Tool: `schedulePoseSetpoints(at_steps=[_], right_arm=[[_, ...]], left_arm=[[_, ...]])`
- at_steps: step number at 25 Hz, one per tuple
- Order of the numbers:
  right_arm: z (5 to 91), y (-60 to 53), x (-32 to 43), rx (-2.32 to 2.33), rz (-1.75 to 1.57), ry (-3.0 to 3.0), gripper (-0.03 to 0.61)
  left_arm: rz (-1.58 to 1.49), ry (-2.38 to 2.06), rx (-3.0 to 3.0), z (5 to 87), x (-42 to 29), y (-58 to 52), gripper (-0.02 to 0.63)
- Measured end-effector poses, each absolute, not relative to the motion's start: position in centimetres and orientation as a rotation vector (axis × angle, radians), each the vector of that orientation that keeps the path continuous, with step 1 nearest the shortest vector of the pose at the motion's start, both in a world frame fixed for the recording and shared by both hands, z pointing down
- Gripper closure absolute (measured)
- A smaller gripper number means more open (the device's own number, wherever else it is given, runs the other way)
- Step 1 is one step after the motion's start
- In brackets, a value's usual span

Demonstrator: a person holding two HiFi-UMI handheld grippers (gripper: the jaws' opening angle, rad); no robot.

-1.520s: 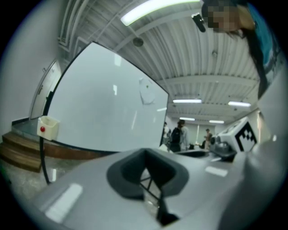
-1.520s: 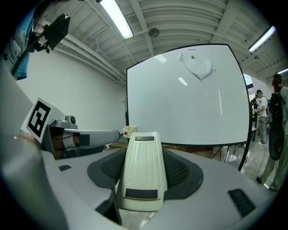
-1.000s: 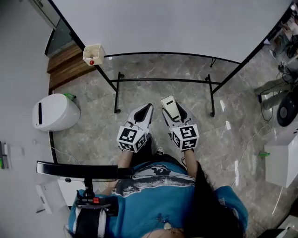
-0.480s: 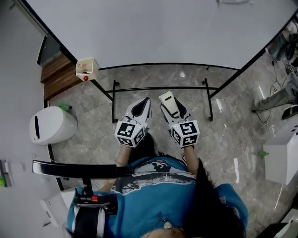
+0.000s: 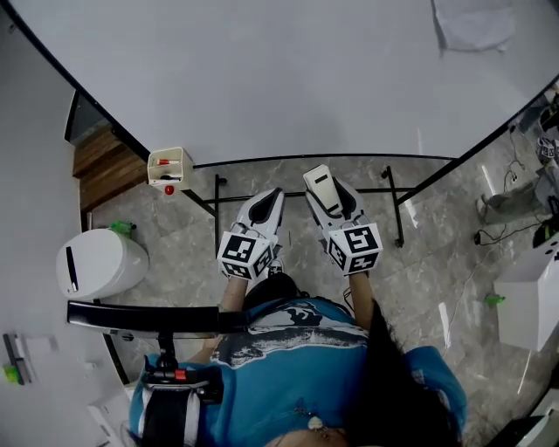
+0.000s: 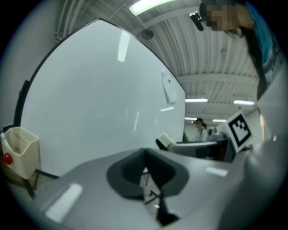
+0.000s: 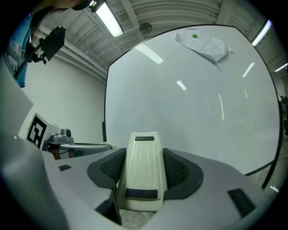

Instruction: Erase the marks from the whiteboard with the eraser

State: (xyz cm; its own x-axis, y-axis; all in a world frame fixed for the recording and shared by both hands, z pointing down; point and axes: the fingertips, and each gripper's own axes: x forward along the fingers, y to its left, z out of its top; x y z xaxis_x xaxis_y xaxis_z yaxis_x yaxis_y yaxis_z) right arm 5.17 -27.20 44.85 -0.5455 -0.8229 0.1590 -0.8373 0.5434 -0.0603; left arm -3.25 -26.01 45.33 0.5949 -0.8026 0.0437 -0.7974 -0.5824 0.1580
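Note:
A large whiteboard on a black stand fills the top of the head view; its surface looks plain white, with no marks that I can make out. A sheet of paper is pinned near its upper right corner, the same paper showing in the right gripper view. My right gripper is shut on the cream eraser, whose ribbed back sits between the dark pads. My left gripper is shut with nothing in it, its pads meeting. Both point at the whiteboard, a short way off it.
A small cream holder with a red marker hangs at the board's lower left edge. The stand's black crossbars run over the marble floor below the grippers. A white bin stands at left, and white equipment with cables at right.
The view has tipped upward, so more of the whiteboard and the pinned paper show. Both grippers have risen slightly toward the board, the eraser still held in the right one.

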Motion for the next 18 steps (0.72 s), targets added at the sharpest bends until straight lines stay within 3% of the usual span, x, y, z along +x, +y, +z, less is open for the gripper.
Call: schedulePoseSetpoints(at_steps=[11, 18], right_arm=[[41.6, -34.8, 1.4, 1.545, 0.068, -2.653, 0.316], [35.4, -38.0, 4.0, 1.633, -0.155, -2.615, 0.316]], left_arm=[[-0.035, -1.237, 2.709, 46.2, -7.7, -31.8, 0.609], [-0.038, -1.190, 2.710, 46.7, -8.0, -32.8, 0.609]])
